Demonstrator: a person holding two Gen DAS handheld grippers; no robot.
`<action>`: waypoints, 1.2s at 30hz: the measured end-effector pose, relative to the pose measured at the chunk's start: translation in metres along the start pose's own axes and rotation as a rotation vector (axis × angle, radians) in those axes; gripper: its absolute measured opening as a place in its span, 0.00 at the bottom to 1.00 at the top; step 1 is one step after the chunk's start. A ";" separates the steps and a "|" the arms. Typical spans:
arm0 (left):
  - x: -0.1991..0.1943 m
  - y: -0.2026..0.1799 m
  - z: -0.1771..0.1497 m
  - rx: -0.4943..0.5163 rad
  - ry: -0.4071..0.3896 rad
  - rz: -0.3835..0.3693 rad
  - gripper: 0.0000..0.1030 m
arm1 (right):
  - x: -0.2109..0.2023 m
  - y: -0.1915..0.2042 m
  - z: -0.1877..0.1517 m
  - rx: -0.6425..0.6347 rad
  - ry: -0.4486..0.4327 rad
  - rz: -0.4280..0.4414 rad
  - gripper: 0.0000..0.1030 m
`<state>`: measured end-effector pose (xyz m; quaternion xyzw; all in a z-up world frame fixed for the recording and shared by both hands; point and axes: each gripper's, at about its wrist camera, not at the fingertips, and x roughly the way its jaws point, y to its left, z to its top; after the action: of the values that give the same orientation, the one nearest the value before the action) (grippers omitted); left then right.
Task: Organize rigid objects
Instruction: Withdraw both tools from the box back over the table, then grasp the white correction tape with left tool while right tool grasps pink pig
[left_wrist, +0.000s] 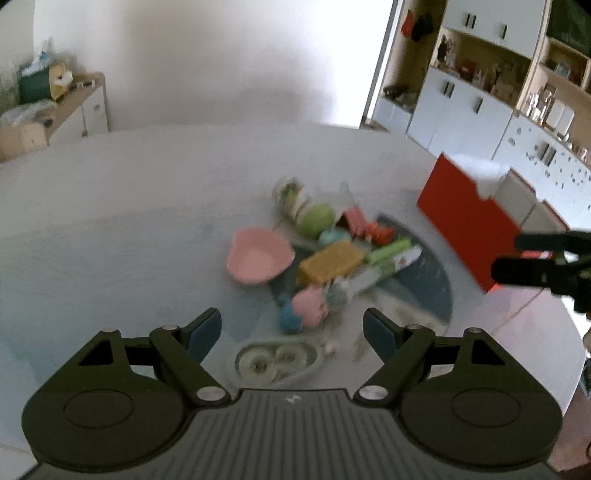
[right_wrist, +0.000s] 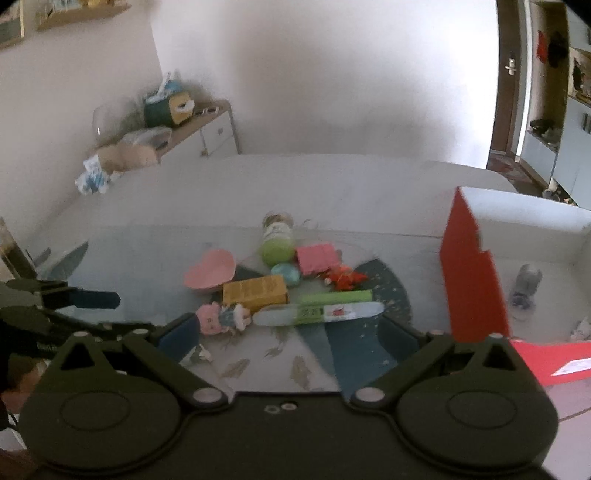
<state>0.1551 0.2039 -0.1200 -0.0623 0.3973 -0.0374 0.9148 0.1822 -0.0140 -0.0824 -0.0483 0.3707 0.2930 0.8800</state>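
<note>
I held my left gripper (left_wrist: 291, 328) and my right gripper (right_wrist: 291, 332) wide apart, both empty, above the near edge of the table (right_wrist: 147, 240). Past them lay the pink doll (right_wrist: 221, 317), the yellow box (right_wrist: 255, 291) and the pink heart dish (right_wrist: 210, 271) mid-table. The red bin (right_wrist: 472, 280) stood at the right edge.

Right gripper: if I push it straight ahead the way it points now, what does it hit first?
Probably the white tube lying crosswise just beyond the open right gripper, with the green tube right behind it. Depth is hard to judge; the gripper may pass above them.
</note>
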 end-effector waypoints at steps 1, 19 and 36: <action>0.005 0.003 -0.006 0.008 0.008 0.000 0.81 | 0.005 0.003 0.000 -0.004 0.010 -0.003 0.99; 0.058 0.017 -0.036 0.118 0.051 0.003 0.82 | 0.086 0.054 0.003 -0.096 0.138 0.022 0.97; 0.056 0.011 -0.044 0.179 -0.008 0.019 0.75 | 0.134 0.087 -0.001 -0.042 0.217 -0.061 0.90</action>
<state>0.1610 0.2043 -0.1919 0.0231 0.3894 -0.0639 0.9185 0.2079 0.1217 -0.1633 -0.1094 0.4559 0.2669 0.8420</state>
